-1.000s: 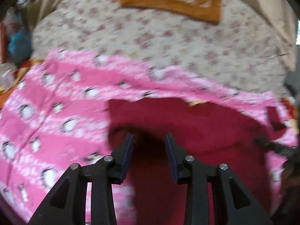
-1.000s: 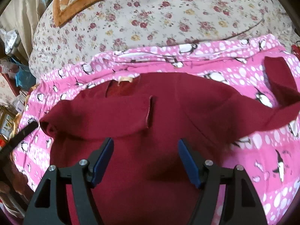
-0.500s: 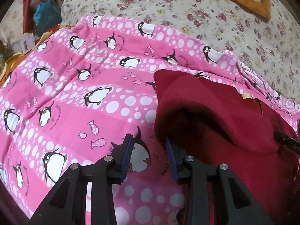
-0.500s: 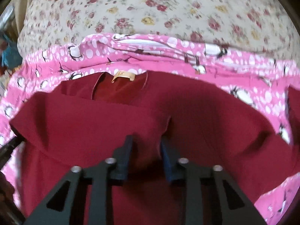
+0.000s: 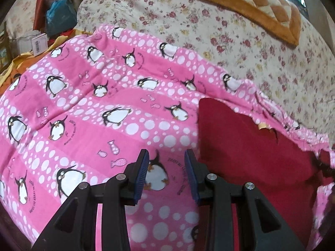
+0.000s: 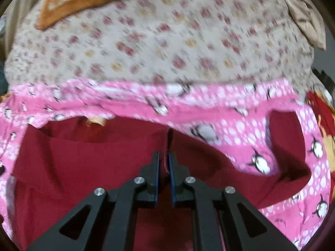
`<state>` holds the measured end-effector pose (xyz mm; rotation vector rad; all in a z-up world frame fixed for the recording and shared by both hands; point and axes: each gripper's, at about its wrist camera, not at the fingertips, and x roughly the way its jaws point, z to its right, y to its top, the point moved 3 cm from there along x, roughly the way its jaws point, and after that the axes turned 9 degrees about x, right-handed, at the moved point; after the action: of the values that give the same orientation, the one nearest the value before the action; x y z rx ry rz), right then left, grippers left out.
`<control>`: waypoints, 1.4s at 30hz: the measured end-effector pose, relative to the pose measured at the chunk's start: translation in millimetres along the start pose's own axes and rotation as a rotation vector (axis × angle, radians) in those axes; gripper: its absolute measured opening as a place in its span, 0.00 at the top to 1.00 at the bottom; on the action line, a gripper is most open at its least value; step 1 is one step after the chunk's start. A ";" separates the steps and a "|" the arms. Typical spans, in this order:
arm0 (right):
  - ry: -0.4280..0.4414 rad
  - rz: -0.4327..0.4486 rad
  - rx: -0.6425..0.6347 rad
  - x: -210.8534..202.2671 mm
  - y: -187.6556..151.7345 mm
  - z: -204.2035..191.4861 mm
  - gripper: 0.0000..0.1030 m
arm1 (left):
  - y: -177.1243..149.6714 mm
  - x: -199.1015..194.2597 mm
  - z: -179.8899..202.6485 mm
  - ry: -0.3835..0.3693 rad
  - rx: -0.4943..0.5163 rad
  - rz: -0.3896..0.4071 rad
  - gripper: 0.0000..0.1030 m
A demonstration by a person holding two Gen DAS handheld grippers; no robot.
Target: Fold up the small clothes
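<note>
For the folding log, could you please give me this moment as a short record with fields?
garment: dark red top, one sleeve folded across its front
surface: pink penguin blanket over a floral bedspread
right gripper: right gripper shut on the folded sleeve's cuff edge
left gripper: left gripper with jaws apart, nothing between them, over the blanket beside the top
other items: orange checked mat at the far end of the bed
fold progress: other sleeve not yet folded
</note>
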<state>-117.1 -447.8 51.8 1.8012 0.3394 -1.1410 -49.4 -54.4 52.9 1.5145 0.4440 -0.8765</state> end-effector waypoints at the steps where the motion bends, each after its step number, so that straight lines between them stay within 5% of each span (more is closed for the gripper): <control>1: -0.008 -0.011 0.005 3.1 -3.6 3.3 0.92 | 1.9 0.3 4.3 -0.014 0.002 0.000 0.86; 5: -0.027 0.001 0.013 2.3 -7.0 12.4 0.92 | 6.3 15.6 28.2 -0.050 0.047 -0.028 0.86; 10: -0.044 -0.069 0.019 20.0 -9.9 20.6 0.89 | -6.6 52.7 45.5 0.029 0.133 -0.132 0.86; 13: -0.031 -0.012 0.078 2.4 -4.1 33.8 0.78 | -5.9 49.3 42.7 0.018 0.120 -0.122 0.86; 16: 0.041 0.017 0.104 -14.4 1.2 34.6 0.77 | -0.2 42.0 41.5 -0.001 0.095 -0.109 0.86; 25: 0.058 -0.114 -0.082 27.0 -11.6 -13.8 0.77 | 11.3 56.6 58.3 -0.047 0.084 -0.145 0.86; 42: 0.105 -0.151 -0.035 19.6 -20.6 -3.9 0.67 | 2.8 45.8 71.0 0.012 0.173 -0.078 0.84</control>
<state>-117.9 -438.6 24.7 1.8331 0.5620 -1.1385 -36.9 -133.2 25.0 1.6702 0.4479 -0.9872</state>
